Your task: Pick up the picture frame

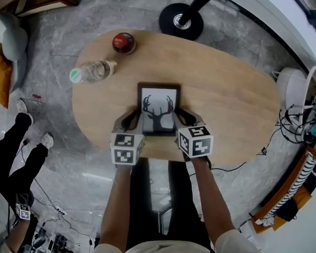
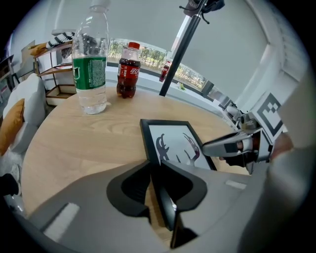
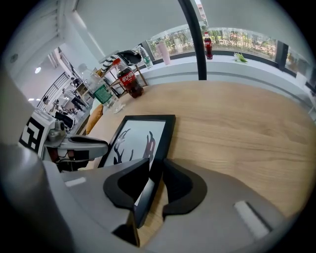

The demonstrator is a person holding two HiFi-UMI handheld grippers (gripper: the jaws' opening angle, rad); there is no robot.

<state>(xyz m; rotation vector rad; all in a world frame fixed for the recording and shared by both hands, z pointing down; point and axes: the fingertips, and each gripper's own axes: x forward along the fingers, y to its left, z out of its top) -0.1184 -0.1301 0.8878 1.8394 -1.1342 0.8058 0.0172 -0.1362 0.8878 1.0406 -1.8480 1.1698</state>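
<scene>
A black picture frame (image 1: 158,108) with a deer-antler print is at the near middle of the oval wooden table (image 1: 236,98). My left gripper (image 1: 132,119) is shut on the frame's left edge (image 2: 150,143), and my right gripper (image 1: 184,115) is shut on its right edge (image 3: 165,141). The frame's near end looks raised off the table between the jaws while its far edge stays low. In the left gripper view the right gripper (image 2: 232,147) shows across the frame; in the right gripper view the left gripper (image 3: 74,144) shows likewise.
A clear water bottle (image 1: 92,72) with a green label lies on the table's far left; a cola bottle (image 1: 123,42) stands beyond it. A black lamp base (image 1: 181,20) sits on the floor behind the table. Another person's legs (image 1: 14,152) are at left. Cables (image 1: 298,124) lie at right.
</scene>
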